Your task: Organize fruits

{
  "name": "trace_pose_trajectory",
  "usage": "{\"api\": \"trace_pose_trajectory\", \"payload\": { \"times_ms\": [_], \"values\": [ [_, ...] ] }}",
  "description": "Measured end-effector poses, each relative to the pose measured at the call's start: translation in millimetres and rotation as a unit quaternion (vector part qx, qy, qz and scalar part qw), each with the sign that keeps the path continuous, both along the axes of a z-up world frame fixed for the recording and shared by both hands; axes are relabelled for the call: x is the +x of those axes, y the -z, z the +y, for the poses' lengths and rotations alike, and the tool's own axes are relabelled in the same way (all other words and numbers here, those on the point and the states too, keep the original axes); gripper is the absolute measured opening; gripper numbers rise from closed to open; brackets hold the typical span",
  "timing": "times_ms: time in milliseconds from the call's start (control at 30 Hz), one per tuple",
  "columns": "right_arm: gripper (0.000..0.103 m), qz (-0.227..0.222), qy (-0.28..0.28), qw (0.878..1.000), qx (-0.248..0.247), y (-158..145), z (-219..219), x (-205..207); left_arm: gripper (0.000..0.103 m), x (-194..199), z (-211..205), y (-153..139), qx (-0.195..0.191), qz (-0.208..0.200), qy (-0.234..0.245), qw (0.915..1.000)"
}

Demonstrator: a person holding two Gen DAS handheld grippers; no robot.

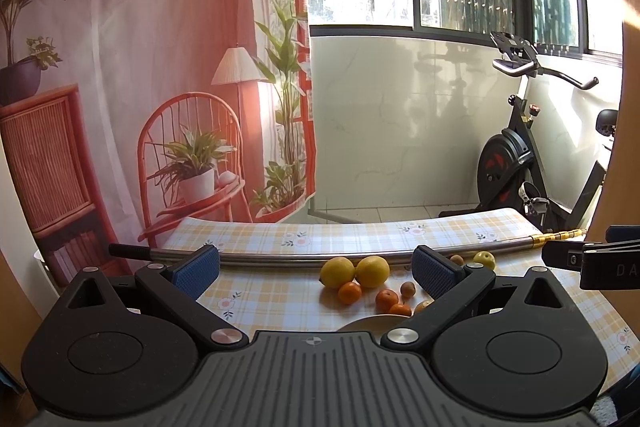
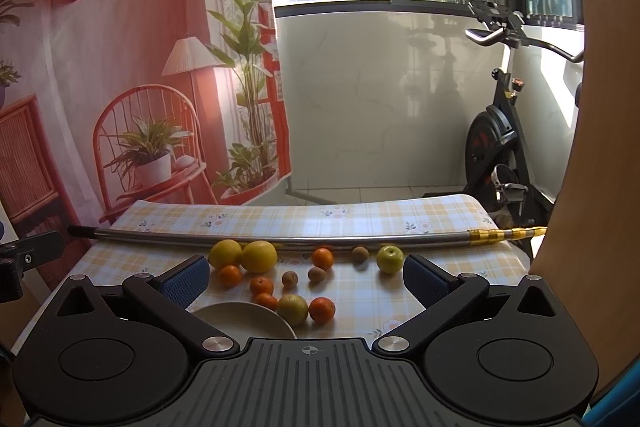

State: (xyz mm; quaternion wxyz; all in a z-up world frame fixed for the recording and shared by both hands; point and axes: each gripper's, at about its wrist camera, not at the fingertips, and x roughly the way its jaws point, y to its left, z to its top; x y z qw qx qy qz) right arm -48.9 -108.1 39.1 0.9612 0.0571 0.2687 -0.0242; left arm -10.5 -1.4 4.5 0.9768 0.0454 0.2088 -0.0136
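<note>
Both the left gripper (image 1: 316, 269) and the right gripper (image 2: 306, 277) hover above the near edge of the checked tablecloth (image 2: 400, 215) with their jaws spread wide and nothing between them. Seen from the right wrist, the fruit lies loose at about twelve o'clock: two lemons (image 2: 259, 257) side by side, small oranges (image 2: 322, 258) and brown kiwis (image 2: 289, 279) scattered near them, and a green apple (image 2: 390, 259) toward one o'clock. A white plate (image 2: 244, 319) sits at eleven o'clock, just beside a yellow-green fruit (image 2: 293, 309), with a long metal pole (image 2: 280, 237) lying across the table behind everything.

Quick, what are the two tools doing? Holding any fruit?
Left tool: open, holding nothing.
Right tool: open, holding nothing.
</note>
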Motion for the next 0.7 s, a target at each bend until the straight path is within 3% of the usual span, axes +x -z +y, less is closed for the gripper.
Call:
{"api": "trace_pose_trajectory", "payload": {
  "times_ms": [500,700],
  "values": [
    [0.103,0.008,0.001,1.000,0.003,3.4,-0.7,5.1,0.103,5.4,0.5,2.7,0.002,0.006,-0.022,0.9997],
    [0.103,0.024,0.001,1.000,0.002,21.2,-7.0,25.7,0.103,27.1,19.8,11.9,-0.034,0.026,-0.022,0.9988]
  ]
}}
